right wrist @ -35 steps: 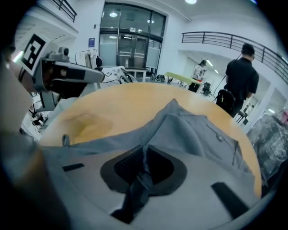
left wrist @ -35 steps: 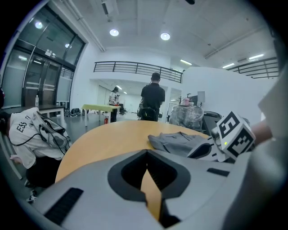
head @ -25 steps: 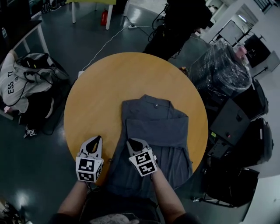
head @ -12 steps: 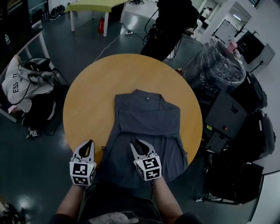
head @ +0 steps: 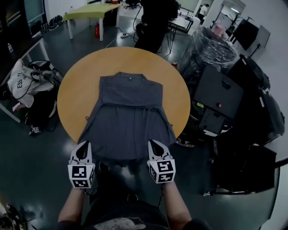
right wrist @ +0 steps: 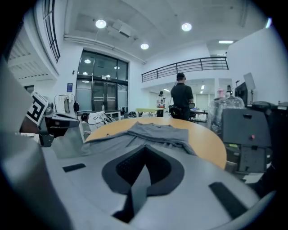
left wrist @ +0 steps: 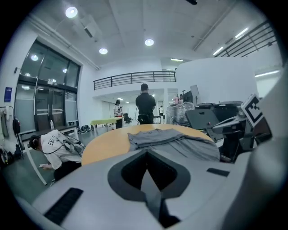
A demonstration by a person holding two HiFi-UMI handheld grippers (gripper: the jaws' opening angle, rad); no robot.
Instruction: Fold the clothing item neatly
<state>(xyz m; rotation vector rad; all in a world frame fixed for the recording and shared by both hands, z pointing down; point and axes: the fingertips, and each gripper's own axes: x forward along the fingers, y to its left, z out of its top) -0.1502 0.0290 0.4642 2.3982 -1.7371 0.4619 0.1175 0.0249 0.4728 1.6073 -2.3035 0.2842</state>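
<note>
A grey garment [head: 126, 117] lies spread on the round wooden table [head: 72, 90], collar at the far side, its hem hanging off the near edge. My left gripper [head: 83, 148] is shut on the hem's left corner. The right gripper [head: 155, 144] is shut on the hem near its right end. In the left gripper view a strip of grey cloth runs down between the closed left gripper [left wrist: 146, 152] jaws, with the garment [left wrist: 171, 137] beyond. The right gripper [right wrist: 145, 150] likewise pinches a grey fold in its own view, in front of the garment [right wrist: 153, 132].
A person in black [head: 153, 18] stands beyond the table. Plastic-wrapped goods [head: 211, 49] and black cases [head: 218, 96] crowd the right side. A white jacket [head: 22, 81] is draped over bags on the left. A green table [head: 90, 11] stands at the far back.
Both grippers have drawn back off the table's near edge with the hem. The right gripper shifted from the garment's middle to its right hem. The lower part now spreads wider.
</note>
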